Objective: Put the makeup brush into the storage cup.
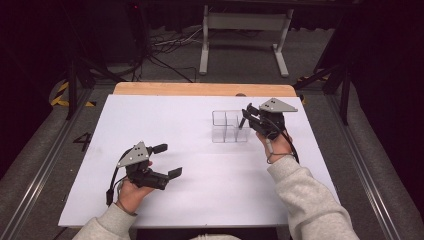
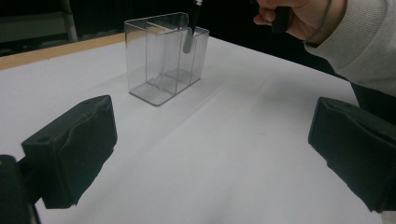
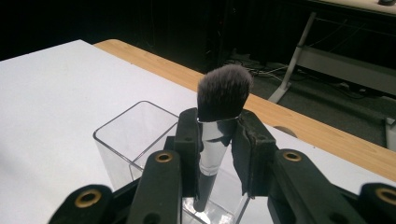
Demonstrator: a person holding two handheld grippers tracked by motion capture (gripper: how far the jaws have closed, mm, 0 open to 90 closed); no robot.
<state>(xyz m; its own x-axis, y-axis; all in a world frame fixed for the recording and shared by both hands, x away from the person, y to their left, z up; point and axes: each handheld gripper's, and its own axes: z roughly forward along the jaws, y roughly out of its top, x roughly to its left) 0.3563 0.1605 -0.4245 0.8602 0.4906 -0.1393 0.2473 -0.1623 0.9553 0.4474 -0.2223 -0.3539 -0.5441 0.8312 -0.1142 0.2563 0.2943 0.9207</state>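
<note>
right gripper [image 3: 216,154]: pinching makeup brush [image 3: 219,116] by its silver ferrule, bristles up, handle tip down inside clear organizer [image 3: 122,140] directly below | left gripper [image 1: 165,161]: spread wide, holding nothing, organizer well ahead on white table [image 1: 200,180]

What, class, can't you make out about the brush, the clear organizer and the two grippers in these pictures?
- Brush: handle end blurred behind the organizer wall, left gripper view; which compartment is unclear.
- Right gripper: too small in the high view to show its grip.
- Left gripper: body cut off by the bottom edge, left gripper view.
</note>
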